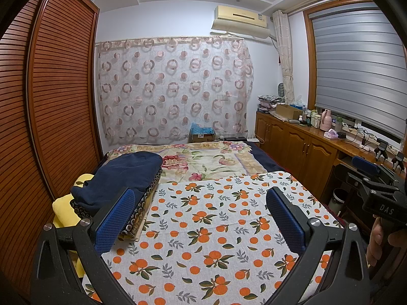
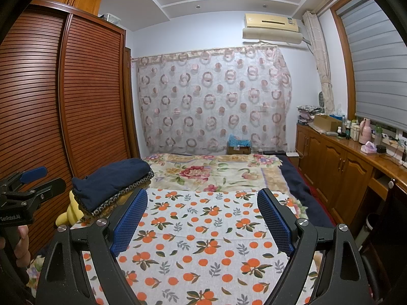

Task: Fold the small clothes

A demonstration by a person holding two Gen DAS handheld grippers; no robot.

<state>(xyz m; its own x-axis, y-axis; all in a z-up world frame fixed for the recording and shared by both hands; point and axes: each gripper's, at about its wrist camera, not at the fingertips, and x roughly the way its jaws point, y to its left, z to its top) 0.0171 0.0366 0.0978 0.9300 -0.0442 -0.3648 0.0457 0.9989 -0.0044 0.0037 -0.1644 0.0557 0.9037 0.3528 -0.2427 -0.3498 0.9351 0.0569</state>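
Basically both jaws spread wide, empty: left gripper (image 1: 201, 218), right gripper (image 2: 203, 222) over orange-print cloth (image 1: 216, 228). Take navy garment (image 1: 122, 175) off pile, pinching one layer only.

Left black two-finger gripper (image 1: 201, 218) open wide, blue-padded fingers (image 1: 115, 222) apart, nothing between. Right black two-finger gripper (image 2: 202, 219) same, tilted slightly down. Bare hand (image 2: 21, 241) grips left handle.
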